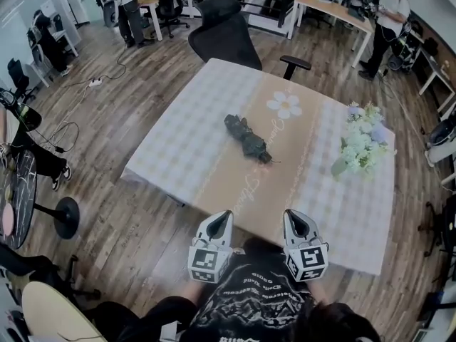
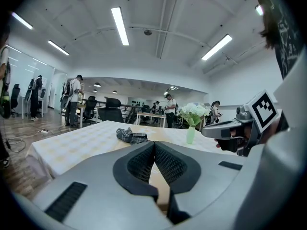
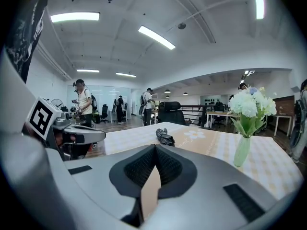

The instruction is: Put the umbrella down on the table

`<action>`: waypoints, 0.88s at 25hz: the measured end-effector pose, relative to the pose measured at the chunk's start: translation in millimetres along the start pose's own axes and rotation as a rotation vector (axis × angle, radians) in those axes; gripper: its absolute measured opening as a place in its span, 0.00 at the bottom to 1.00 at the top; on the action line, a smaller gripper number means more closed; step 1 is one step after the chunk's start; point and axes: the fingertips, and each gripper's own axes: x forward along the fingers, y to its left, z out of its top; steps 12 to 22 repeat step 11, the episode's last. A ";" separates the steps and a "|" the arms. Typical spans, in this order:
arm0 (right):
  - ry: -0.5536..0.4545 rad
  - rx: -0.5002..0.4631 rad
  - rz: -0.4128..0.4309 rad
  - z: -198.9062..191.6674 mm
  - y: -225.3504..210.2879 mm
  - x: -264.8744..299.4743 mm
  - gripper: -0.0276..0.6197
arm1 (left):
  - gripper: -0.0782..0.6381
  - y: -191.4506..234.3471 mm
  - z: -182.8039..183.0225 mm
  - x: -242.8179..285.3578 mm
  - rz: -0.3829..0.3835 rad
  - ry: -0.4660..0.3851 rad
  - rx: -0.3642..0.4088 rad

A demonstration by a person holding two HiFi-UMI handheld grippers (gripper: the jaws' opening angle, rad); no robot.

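In the head view, the umbrella [image 1: 248, 139] is seen folded and lying flat near the middle of the tabletop [image 1: 185, 130], at 12 o'clock from both tongs and well apart from them. The task is therefore judged done, which would explain why the left tongs [image 1: 222, 217] and right tongs [image 1: 292, 217] are held side by side over the near edge, carrying nothing. Flowers [image 1: 363, 144] stand at 3 o'clock from the umbrella, well apart, and a chair [image 1: 224, 34] is set beyond the far edge at 12 o'clock. Nothing is seen between the tongs and the umbrella.

In the left gripper view, the left tongs [image 2: 154, 145] are pressed together on nothing. The umbrella [image 2: 130, 135] is seen at 11 o'clock and the flowers [image 2: 192, 114] at 1 o'clock.

In the right gripper view, the right tongs [image 3: 155, 150] are likewise pressed together and empty, with the umbrella [image 3: 165, 137] at 12 o'clock and the flowers [image 3: 247, 109] at 2 o'clock.
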 end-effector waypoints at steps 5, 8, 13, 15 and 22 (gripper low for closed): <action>-0.003 0.008 -0.016 0.8 -0.4 -2.0 0.05 | 0.13 -4.1 1.2 2.4 -0.017 0.002 0.013; -0.001 0.008 -0.025 -0.2 -1.9 -4.3 0.05 | 0.13 -7.1 0.1 2.9 -0.025 0.004 0.022; -0.002 0.009 -0.033 -0.6 -5.0 -5.4 0.05 | 0.13 -9.1 1.1 3.9 -0.026 0.001 0.021; -0.002 0.009 -0.033 -0.6 -5.0 -5.4 0.05 | 0.13 -9.1 1.1 3.9 -0.026 0.001 0.021; -0.002 0.009 -0.033 -0.6 -5.0 -5.4 0.05 | 0.13 -9.1 1.1 3.9 -0.026 0.001 0.021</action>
